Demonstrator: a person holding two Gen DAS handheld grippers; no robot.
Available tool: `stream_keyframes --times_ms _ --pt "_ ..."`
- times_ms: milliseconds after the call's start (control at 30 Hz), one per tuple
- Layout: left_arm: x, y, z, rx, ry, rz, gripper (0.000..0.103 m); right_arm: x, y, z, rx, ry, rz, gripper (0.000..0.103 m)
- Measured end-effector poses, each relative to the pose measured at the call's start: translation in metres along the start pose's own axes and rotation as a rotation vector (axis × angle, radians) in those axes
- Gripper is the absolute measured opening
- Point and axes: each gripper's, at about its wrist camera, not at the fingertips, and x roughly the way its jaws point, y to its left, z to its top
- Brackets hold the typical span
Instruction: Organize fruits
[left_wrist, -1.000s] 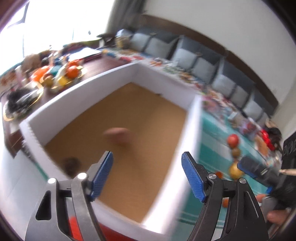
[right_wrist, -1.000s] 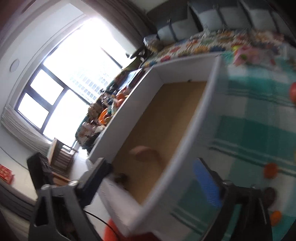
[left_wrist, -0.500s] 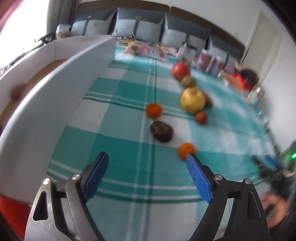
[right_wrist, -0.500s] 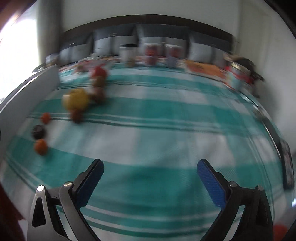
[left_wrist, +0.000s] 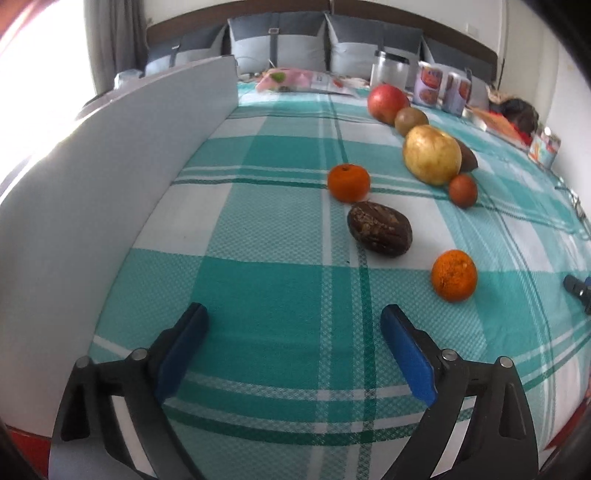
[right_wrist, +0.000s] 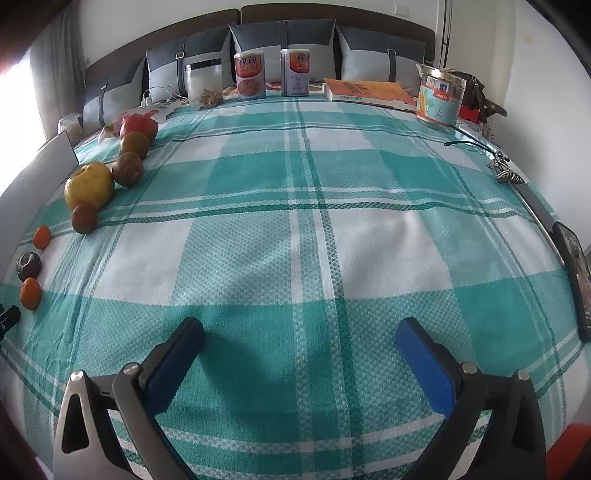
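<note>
Both blue-padded tongs, left gripper (left_wrist: 293, 345) and right gripper (right_wrist: 299, 345), hang released and empty over the teal checked tablecloth (right_wrist: 314, 240), so from the near small orange mandarin (left_wrist: 454, 275), past the wrinkled dark-brown fruit (left_wrist: 379, 229), to the far red apple (left_wrist: 388, 98), the fruits lie unsorted beside the white cardboard box (left_wrist: 110, 177) at the cloth's left edge.

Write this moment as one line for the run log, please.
left tongs: open, empty, facing dark wrinkled fruit | right tongs: open, empty, over checked cloth | fruits in a row on cloth beside white box wall

left gripper (left_wrist: 293, 319): jaws wide, empty | right gripper (right_wrist: 299, 332): jaws wide, seemingly empty
</note>
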Motion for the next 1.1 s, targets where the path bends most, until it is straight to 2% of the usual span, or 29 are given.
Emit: stream_keyframes --times_ms 1100 --pt "-0.0043 0.0005 -0.0011 0.007 -0.025 0.004 0.096 -0.0005 -0.0001 0.0005 0.002 0.000 -0.001 0.103"
